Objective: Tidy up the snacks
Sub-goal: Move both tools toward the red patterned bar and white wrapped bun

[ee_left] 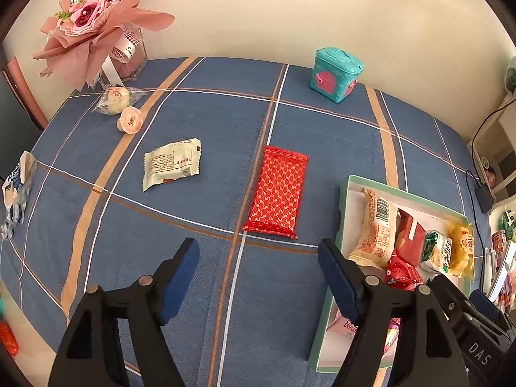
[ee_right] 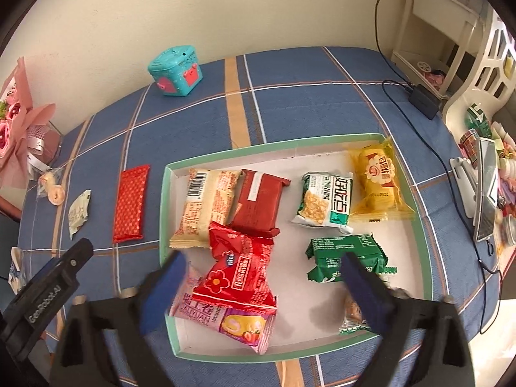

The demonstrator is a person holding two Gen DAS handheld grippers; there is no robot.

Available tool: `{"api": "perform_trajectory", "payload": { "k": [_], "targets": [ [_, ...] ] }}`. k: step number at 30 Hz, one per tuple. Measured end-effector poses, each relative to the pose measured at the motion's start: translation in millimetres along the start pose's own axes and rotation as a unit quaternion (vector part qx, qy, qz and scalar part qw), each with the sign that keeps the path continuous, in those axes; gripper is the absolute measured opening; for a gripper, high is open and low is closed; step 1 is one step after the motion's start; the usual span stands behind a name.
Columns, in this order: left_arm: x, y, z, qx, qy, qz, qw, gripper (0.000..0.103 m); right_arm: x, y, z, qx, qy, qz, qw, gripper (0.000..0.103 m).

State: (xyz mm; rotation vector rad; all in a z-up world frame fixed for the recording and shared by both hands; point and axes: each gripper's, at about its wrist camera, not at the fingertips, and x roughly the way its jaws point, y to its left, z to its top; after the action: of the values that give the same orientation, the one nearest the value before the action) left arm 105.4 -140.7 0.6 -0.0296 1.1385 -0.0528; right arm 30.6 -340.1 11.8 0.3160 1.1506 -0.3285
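A blue plaid cloth covered the table (ee_left: pixel 193 290), and a shallow green-rimmed tray (ee_right: pixel 416 200) sat on its right side, already holding most of the snacks in loose rows, which suggested it was the collecting place. Inside it lay a cream packet (ee_right: pixel 206 206), a dark red bar (ee_right: pixel 261 206), a green-and-white packet (ee_right: pixel 325 201), a yellow packet (ee_right: pixel 379 183), a green packet (ee_right: pixel 348 258), a crinkled red packet (ee_right: pixel 238 274) and a pink packet (ee_right: pixel 222 317) partly beneath it.

The right gripper (ee_right: pixel 261 293) hovered over the near end of the tray with its fingers spread wide and nothing clamped between them; the red packet lay below the gap, not pinched. The left gripper (ee_left: pixel 258 280) hung over bare cloth just left of the tray, fingers also apart and empty.

Snacks not yet gathered lay on the open cloth: a flat red patterned packet (ee_left: pixel 277 190) closest to the left gripper and near the tray's left wall, a pale packet (ee_left: pixel 172 164) farther left, and two small wrapped sweets (ee_left: pixel 124 106) near a pink bouquet (ee_left: pixel 93 22). Another wrapper (ee_left: pixel 17 193) sat at the table's left edge.

The middle of the cloth was clear, giving the left gripper a free path to the red patterned packet. The tray's raised rim would need clearing on any carry. Open floor remained in the tray's near middle. A teal toy box (ee_left: pixel 335 74) stood by the wall, well out of the way.
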Motion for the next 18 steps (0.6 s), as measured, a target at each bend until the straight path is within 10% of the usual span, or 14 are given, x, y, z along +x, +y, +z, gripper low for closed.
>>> {"api": "perform_trajectory", "payload": {
  "k": [18],
  "targets": [
    [-1, 18, 4, 0.012, -0.030, 0.024, 0.9992, 0.097, 3, 14, -2, -0.015, -0.018, 0.024, 0.999, 0.103]
  ]
}}
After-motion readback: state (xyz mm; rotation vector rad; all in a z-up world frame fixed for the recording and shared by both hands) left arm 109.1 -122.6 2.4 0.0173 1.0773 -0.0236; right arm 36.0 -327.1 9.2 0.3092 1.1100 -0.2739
